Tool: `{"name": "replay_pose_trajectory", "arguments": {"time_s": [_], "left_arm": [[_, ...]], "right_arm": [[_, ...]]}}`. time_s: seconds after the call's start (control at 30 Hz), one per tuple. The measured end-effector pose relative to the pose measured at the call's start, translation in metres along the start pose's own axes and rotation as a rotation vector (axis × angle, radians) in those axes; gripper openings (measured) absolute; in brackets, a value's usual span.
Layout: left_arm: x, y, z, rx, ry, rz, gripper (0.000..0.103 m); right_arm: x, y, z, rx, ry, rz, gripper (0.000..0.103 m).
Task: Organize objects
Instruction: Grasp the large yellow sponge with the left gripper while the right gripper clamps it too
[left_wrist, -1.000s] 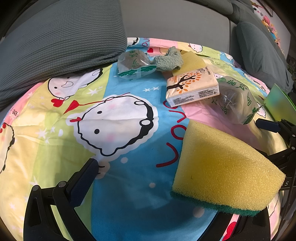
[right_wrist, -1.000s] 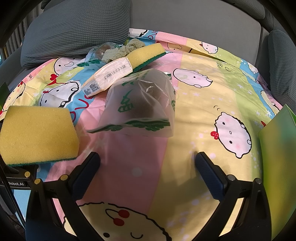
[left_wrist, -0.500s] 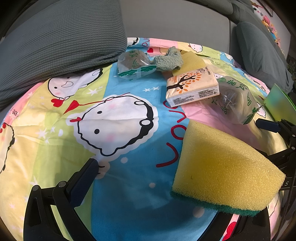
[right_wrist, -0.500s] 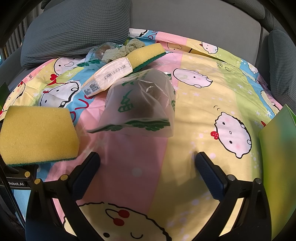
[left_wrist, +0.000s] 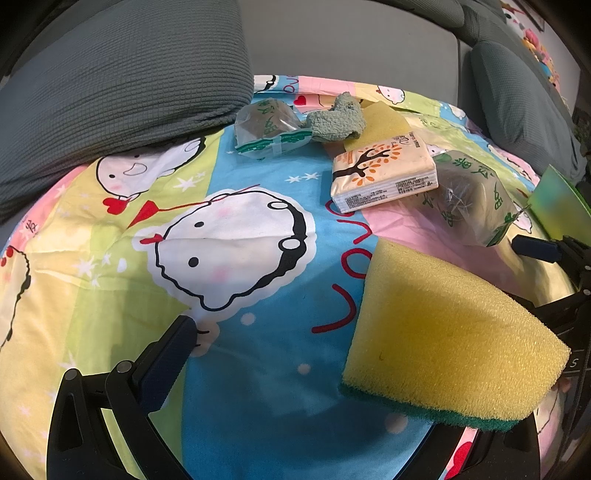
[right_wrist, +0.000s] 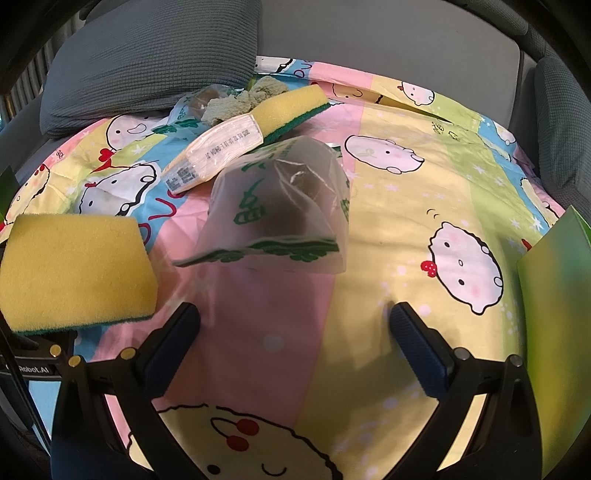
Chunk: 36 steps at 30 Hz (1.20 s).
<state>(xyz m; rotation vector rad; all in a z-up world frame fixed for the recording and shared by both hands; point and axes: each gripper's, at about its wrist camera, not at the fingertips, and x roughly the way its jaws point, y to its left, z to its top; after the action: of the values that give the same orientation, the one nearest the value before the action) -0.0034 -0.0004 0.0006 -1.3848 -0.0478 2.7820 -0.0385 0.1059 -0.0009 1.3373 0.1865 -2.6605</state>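
A yellow sponge with a green scrub layer (left_wrist: 447, 347) lies over the right finger of my left gripper (left_wrist: 295, 354), hiding it. That gripper stands open, its left finger (left_wrist: 166, 362) far from the sponge. In the right wrist view the same sponge (right_wrist: 74, 269) is at the left. My right gripper (right_wrist: 295, 339) is open and holds nothing. Just ahead of it stands a translucent bag with green print (right_wrist: 280, 206). Behind the bag lie a tissue pack (right_wrist: 218, 151), a second sponge (right_wrist: 291, 107), a grey-green cloth (left_wrist: 336, 118) and another printed bag (left_wrist: 266, 125).
Everything lies on a cartoon-print sheet (left_wrist: 236, 229) spread over a grey sofa. A grey cushion (left_wrist: 118, 92) sits at the back left, another cushion (left_wrist: 517, 107) at the right. A green sheet-like object (right_wrist: 557, 306) stands at the right edge.
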Motion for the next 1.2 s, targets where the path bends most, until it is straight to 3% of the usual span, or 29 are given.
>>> {"name": "replay_pose_trajectory", "arguments": {"time_s": [0.2,0.27,0.37,0.43,0.47,0.53,0.63,0.73,0.83,0.93,1.03,1.2], "left_arm": [[0.000,0.002,0.002,-0.004,0.009,-0.004,0.103],[-0.003,0.003,0.002,-0.008,0.049,0.001,0.103],[-0.011,0.003,0.008,0.068,0.169,0.001,0.103],[-0.031,0.015,0.009,0.028,0.115,0.011,0.103],[-0.039,0.021,0.009,-0.009,0.094,0.001,0.103],[-0.055,0.033,0.009,-0.091,0.070,-0.054,0.103],[-0.068,0.047,0.009,-0.201,0.046,-0.177,0.103],[-0.070,0.045,0.012,-0.233,0.038,-0.254,0.103],[-0.069,0.033,0.017,-0.214,0.042,-0.252,0.103],[-0.063,0.023,0.014,-0.200,0.105,-0.275,0.102],[-0.061,0.016,0.010,-0.193,0.140,-0.324,0.087],[-0.051,0.011,0.005,-0.217,0.217,-0.316,0.071]], "right_arm": [[0.000,0.001,0.009,0.146,0.124,-0.085,0.102],[-0.010,-0.004,0.006,0.217,0.129,-0.086,0.101],[-0.036,-0.014,0.003,0.287,0.056,-0.045,0.101],[-0.060,-0.020,0.005,0.339,-0.044,-0.037,0.101],[-0.068,-0.022,0.005,0.367,-0.076,-0.016,0.101],[-0.083,-0.027,0.007,0.459,-0.143,0.132,0.101],[-0.080,-0.030,0.011,0.556,-0.153,0.341,0.098],[-0.069,-0.020,0.017,0.550,-0.117,0.354,0.090],[-0.055,-0.006,0.021,0.553,-0.064,0.347,0.072],[-0.042,0.004,0.023,0.537,-0.014,0.378,0.065],[-0.035,0.017,0.025,0.495,0.022,0.370,0.059],[-0.018,0.031,0.028,0.450,0.065,0.376,0.055]]}}
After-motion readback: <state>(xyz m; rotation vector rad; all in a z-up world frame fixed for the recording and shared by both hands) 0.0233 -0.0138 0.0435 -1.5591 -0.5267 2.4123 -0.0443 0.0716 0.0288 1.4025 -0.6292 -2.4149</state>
